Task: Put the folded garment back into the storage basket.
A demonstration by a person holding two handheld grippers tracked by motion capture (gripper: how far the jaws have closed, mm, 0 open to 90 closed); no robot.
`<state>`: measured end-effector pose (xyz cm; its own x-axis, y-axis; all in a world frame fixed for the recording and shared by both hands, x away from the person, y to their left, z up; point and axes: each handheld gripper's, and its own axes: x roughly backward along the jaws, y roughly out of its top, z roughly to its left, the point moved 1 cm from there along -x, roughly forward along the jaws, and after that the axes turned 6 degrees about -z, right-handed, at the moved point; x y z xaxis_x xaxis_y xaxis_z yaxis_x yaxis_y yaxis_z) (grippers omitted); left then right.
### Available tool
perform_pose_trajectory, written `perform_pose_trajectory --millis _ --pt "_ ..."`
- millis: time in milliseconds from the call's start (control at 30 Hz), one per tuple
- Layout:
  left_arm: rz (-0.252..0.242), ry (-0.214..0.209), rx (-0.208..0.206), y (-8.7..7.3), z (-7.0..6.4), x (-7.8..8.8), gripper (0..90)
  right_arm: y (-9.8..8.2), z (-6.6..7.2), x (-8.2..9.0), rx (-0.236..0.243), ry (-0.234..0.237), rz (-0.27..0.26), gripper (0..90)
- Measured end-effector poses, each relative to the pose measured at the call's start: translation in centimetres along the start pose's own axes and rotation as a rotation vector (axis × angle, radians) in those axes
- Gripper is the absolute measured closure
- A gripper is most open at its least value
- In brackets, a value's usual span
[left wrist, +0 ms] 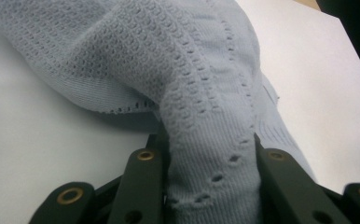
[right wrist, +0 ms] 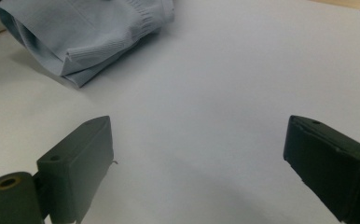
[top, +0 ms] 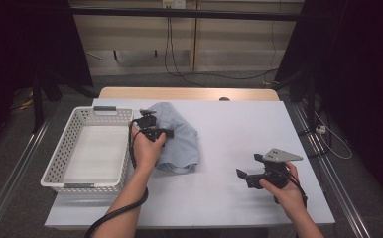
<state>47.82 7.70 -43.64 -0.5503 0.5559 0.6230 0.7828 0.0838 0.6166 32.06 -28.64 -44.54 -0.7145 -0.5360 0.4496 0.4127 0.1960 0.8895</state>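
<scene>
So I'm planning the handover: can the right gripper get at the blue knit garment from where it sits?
Probably yes: right gripper is open, with bare table between it and the blue knit garment.
</scene>
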Motion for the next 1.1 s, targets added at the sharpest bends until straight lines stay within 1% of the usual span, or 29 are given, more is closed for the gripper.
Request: perform_pose_trajectory --millis 67,133,267,333,633,733,900,967,1000,1100 --pt "0.012 0.002 -0.010 0.3 -0.2 0.3 72.0 0.0 0.0 0.0 -0.003 -0.002 -0.002 8.2" --pt "0.030 0.000 -0.009 0.6 -0.3 0.6 72.0 0.0 0.0 0.0 -0.002 -0.002 -0.002 8.2" --pt "0.072 0.012 -0.033 1.2 -0.5 1.3 72.0 0.1 0.0 0.0 -0.001 0.000 -0.002 8.1" --pt "0.092 0.021 -0.054 1.5 -0.7 1.6 72.0 0.1 0.0 0.0 -0.001 -0.002 -0.004 8.1" --pt "0.171 0.045 -0.087 2.6 -1.0 2.9 72.2 0.1 0.1 0.0 0.002 -0.001 -0.006 8.1" --pt "0.193 0.052 -0.107 2.9 -1.1 3.2 72.3 0.1 0.1 0.1 0.001 0.000 -0.006 8.1" --pt "0.211 0.054 -0.116 3.3 -1.5 3.8 72.3 0.2 0.1 0.1 0.003 0.000 -0.006 8.1" --pt "0.221 0.061 -0.124 3.4 -1.6 4.0 72.3 0.2 0.2 0.1 0.003 0.000 -0.008 8.1" --pt "0.234 0.062 -0.137 3.6 -1.7 4.1 72.3 0.2 0.2 0.1 0.003 0.000 -0.009 8.1" --pt "0.246 0.067 -0.147 3.9 -1.9 4.4 72.3 0.2 0.2 0.1 0.003 0.001 -0.010 8.1"
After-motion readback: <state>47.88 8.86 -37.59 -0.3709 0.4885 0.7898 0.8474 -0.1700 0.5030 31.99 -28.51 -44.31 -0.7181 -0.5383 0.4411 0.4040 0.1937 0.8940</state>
